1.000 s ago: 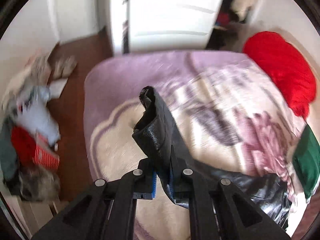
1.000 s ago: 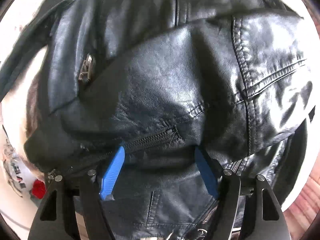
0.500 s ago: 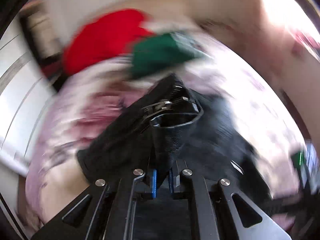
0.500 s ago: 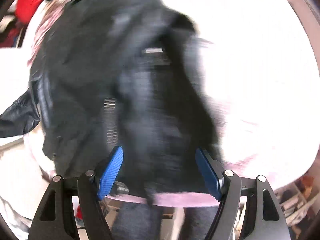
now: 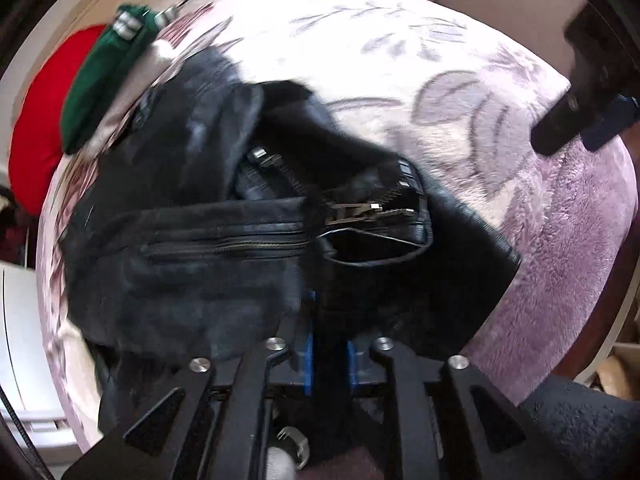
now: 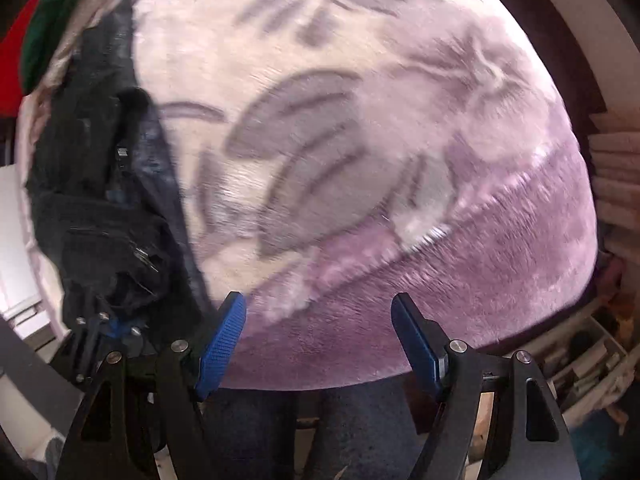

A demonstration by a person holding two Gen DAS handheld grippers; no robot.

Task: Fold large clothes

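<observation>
**Operator:** Letting go is the step I judge I'm on. Largest first: the purple floral fleece blanket (image 6: 360, 160) fills everything ahead of my right gripper (image 6: 318, 344), whose jaws stand wide with nothing between them, only blanket beyond the tips. The black leather jacket (image 5: 208, 240) lies bunched on that blanket directly ahead of my left gripper (image 5: 328, 356), and off to the left of the right one.

**Observer:** And the left one's grip?

**Operator:** Its jaws are opening. A dark fold of the jacket sits between the blue pads, though I don't think they press on it now.

**Observer:** How would you do it well?

**Operator:** I'd let the pads part fully before drawing back, so the fold doesn't drag, and keep clear of the open zipper (image 5: 372, 212) just ahead of the tips, since its teeth could snag. The free right gripper could then take the far edge.

**Observer:** Any writing?

**Operator:** None I can read. The green garment (image 5: 100, 80) and red cushion (image 5: 36, 132), far ahead to the left, show pale stripes only; motion blur hides any label.
</observation>
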